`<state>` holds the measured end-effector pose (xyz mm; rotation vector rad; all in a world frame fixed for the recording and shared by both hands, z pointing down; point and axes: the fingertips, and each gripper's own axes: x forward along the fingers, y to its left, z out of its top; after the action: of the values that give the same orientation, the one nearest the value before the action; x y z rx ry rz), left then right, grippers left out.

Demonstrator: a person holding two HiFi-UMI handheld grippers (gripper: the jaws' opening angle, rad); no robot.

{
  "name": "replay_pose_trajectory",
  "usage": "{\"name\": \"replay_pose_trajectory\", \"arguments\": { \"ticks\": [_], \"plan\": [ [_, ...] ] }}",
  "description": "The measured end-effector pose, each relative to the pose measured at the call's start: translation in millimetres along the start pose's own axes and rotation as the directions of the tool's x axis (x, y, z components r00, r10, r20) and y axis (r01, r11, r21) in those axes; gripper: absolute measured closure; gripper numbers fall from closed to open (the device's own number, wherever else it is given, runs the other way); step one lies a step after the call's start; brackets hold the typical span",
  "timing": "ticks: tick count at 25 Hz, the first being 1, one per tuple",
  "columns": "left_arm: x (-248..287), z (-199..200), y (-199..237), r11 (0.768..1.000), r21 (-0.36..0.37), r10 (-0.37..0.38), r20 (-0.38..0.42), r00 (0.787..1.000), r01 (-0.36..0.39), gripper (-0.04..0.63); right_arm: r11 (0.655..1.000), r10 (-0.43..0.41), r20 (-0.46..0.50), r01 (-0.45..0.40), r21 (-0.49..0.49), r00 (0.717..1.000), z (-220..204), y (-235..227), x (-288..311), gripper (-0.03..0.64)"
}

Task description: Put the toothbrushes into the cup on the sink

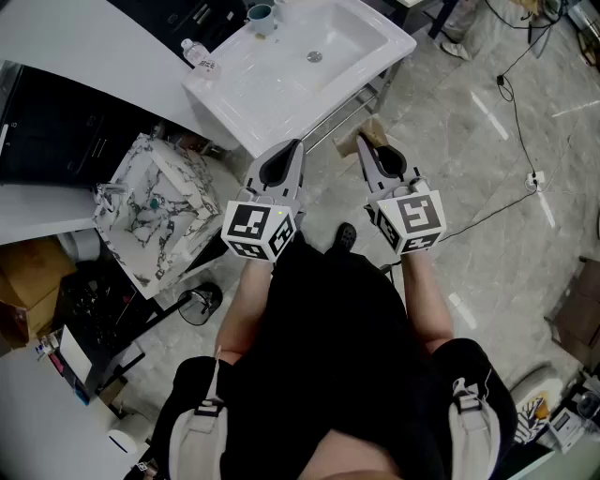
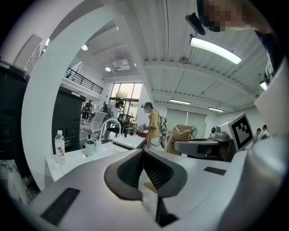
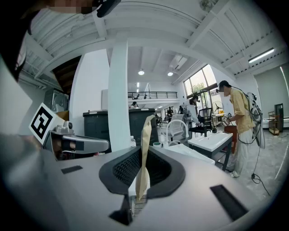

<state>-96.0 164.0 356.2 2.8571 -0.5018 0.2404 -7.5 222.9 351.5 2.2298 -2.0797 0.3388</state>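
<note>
I see no toothbrush in any view. The cup (image 1: 261,17) has a teal rim and stands at the back of the white sink (image 1: 281,103); it also shows as the cup (image 2: 90,147) and the cup (image 3: 156,145). Both grippers hover over the floor in front of the sink, well short of it. My left gripper (image 1: 291,145) is shut, and in its own view the left gripper (image 2: 143,151) has pads meeting with nothing between them. My right gripper (image 1: 361,142) is shut on a flat tan paper piece (image 3: 144,149), which sticks up between the pads of the right gripper (image 3: 143,155).
A water bottle (image 1: 199,56) stands on the sink's left corner, near a curved faucet (image 2: 108,126). A marble-patterned basin (image 1: 150,211) sits left of me. A person in yellow (image 3: 239,117) stands by another sink. A cable (image 1: 516,122) runs over the floor.
</note>
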Motion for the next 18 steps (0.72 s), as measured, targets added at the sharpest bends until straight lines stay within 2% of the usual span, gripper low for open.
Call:
{"name": "replay_pose_trajectory", "arguments": {
  "ticks": [9, 14, 18],
  "plan": [
    [5.7, -4.7, -18.3, 1.000, -0.002, 0.018, -0.009, 1.000, -0.018, 0.580, 1.000, 0.016, -0.004, -0.017, -0.005, 1.000, -5.2, -8.1, -16.5, 0.568],
    [3.3, -5.6, -24.0, 0.999, -0.015, 0.045, -0.007, 0.999, -0.045, 0.580, 0.999, 0.038, 0.048, -0.039, 0.019, 0.998, 7.8, -6.5, -22.8, 0.567],
    [-0.6, -9.7, -26.7, 0.998, -0.032, 0.062, -0.009, 0.998, -0.062, 0.580, 0.998, 0.056, 0.028, -0.056, 0.011, 0.998, 4.6, -7.5, -23.9, 0.566]
  ]
}}
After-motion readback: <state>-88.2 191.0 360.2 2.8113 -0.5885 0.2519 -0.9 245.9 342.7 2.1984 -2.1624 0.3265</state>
